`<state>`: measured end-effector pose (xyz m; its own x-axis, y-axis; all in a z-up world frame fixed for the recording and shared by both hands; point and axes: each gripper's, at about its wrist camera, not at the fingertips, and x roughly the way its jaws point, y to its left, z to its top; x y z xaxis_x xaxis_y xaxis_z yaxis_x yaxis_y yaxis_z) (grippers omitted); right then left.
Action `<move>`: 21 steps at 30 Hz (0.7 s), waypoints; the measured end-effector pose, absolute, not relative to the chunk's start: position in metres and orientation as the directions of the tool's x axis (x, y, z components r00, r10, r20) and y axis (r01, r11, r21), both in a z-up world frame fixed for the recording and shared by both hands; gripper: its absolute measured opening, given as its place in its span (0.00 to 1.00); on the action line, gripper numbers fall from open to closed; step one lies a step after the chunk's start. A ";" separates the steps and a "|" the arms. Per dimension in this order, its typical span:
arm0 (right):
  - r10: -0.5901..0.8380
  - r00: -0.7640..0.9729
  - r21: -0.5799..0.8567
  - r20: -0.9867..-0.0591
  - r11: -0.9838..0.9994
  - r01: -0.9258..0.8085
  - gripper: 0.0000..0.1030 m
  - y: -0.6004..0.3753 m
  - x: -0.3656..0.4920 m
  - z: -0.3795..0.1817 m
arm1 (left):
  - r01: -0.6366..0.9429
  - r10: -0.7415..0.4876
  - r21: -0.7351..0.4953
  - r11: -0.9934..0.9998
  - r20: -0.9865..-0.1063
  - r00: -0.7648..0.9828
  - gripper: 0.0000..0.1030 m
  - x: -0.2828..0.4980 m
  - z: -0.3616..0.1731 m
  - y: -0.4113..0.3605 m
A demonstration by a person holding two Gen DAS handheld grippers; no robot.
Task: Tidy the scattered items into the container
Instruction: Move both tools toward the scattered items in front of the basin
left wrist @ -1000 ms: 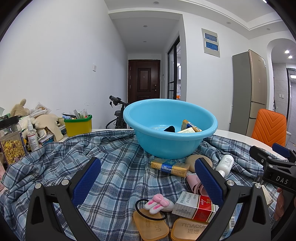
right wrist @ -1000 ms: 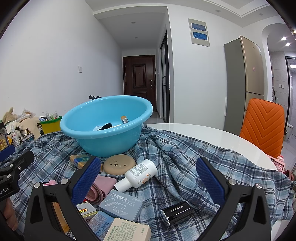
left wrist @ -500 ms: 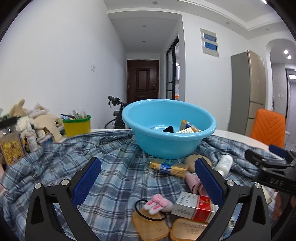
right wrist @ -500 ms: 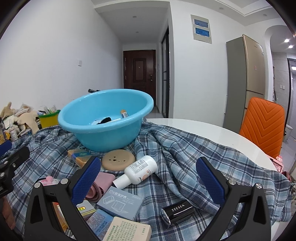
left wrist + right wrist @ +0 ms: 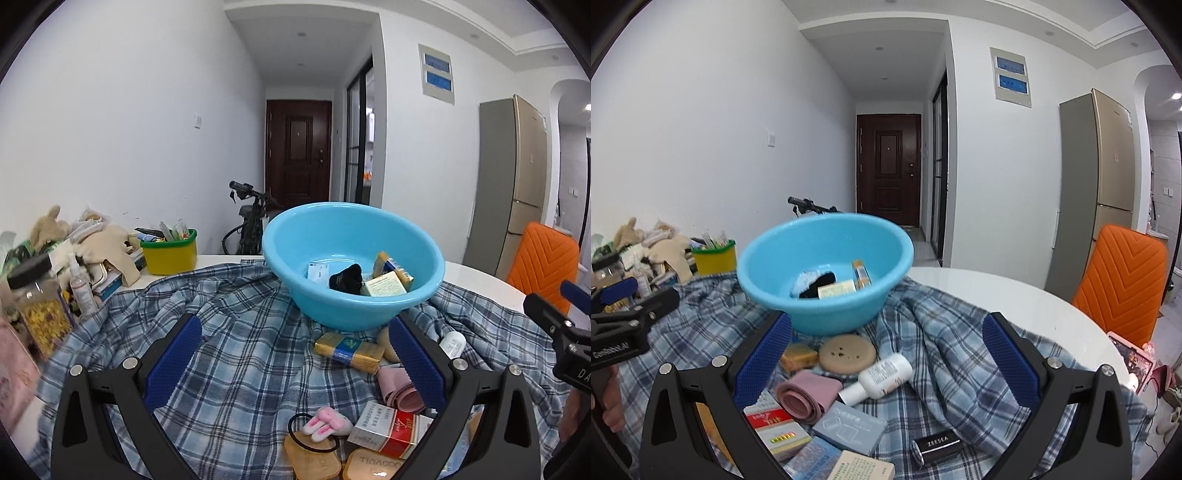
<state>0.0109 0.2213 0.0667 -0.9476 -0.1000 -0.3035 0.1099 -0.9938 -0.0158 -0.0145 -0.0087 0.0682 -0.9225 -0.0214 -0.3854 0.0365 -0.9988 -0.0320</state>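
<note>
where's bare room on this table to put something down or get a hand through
Free: the plaid cloth left of the blue basin, and the bare white tabletop between basin and orange chair. Crowded: in front of the basin, around the white bottle.

The right hand-held gripper (image 5: 886, 354) hangs with its blue pads wide apart and empty over a plaid cloth (image 5: 960, 350) on the white counter (image 5: 1015, 295). Ahead stands a blue basin (image 5: 827, 314) holding boxes. Before it lie a tan disc (image 5: 847, 353), a white bottle (image 5: 881, 376), a pink roll (image 5: 807, 397) and a black case (image 5: 938, 445).
</note>
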 end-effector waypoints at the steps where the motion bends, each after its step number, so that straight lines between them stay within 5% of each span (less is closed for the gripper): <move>1: -0.104 -0.948 -0.015 -0.300 -0.993 0.113 1.00 0.221 0.011 0.072 | 0.031 -0.014 -0.039 -0.999 -0.388 -0.921 1.00 -0.015 0.075 -0.009; 14: -0.112 -0.977 -0.026 -0.181 -0.993 0.118 1.00 0.217 0.012 0.142 | 0.026 -0.016 -0.036 -0.999 -0.256 -0.967 1.00 -0.008 0.167 -0.010; 21: -0.114 -0.967 -0.033 -0.229 -0.992 0.125 1.00 0.215 0.013 0.150 | -0.003 -0.005 0.021 -1.000 -0.369 -0.930 1.00 -0.016 0.167 0.002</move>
